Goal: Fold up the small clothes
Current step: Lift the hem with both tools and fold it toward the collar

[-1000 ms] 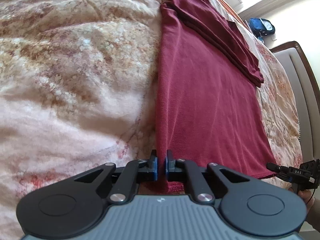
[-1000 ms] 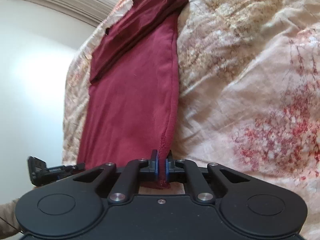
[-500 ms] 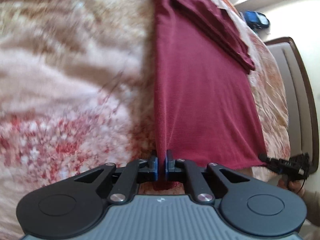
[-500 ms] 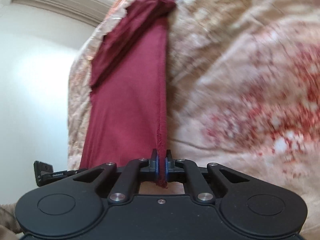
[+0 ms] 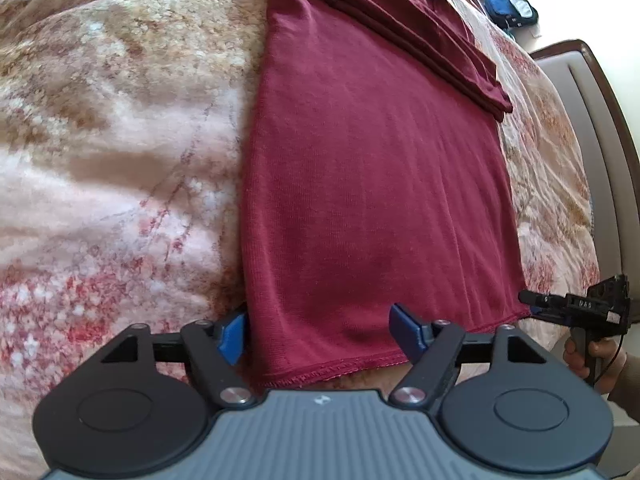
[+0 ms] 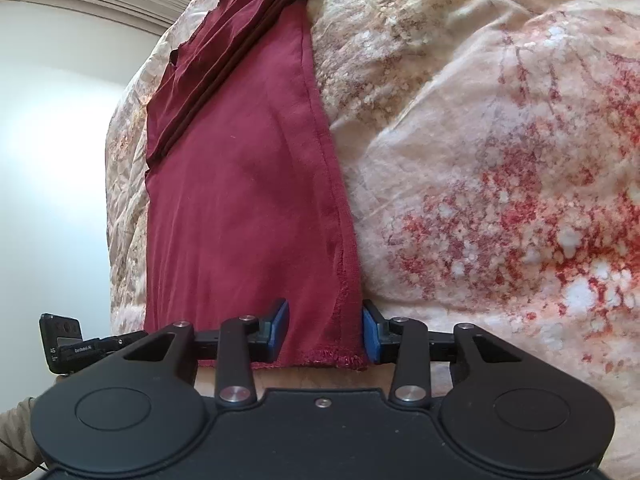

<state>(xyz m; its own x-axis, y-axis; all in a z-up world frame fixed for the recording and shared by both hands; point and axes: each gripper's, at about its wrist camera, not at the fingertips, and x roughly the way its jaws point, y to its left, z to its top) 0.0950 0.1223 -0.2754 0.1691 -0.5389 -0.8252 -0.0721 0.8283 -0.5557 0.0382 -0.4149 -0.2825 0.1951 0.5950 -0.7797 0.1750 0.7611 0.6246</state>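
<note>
Both tongs, left (image 5: 320, 330) and right (image 6: 325, 334), are opening, releasing the maroon garment (image 5: 372, 184); no legible writing.

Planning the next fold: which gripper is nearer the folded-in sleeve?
Right. The right gripper sits on the sleeve's side of the shirt; the left gripper straddles the opposite corner.

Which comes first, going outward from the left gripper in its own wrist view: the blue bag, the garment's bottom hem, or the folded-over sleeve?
1. Bottom hem of the maroon garment: between the left gripper's opening jaws, not pinched.
2. Folded-over sleeve: up the garment, upper right.
3. Blue bag: beyond the floral bedcover, far top right.
</note>
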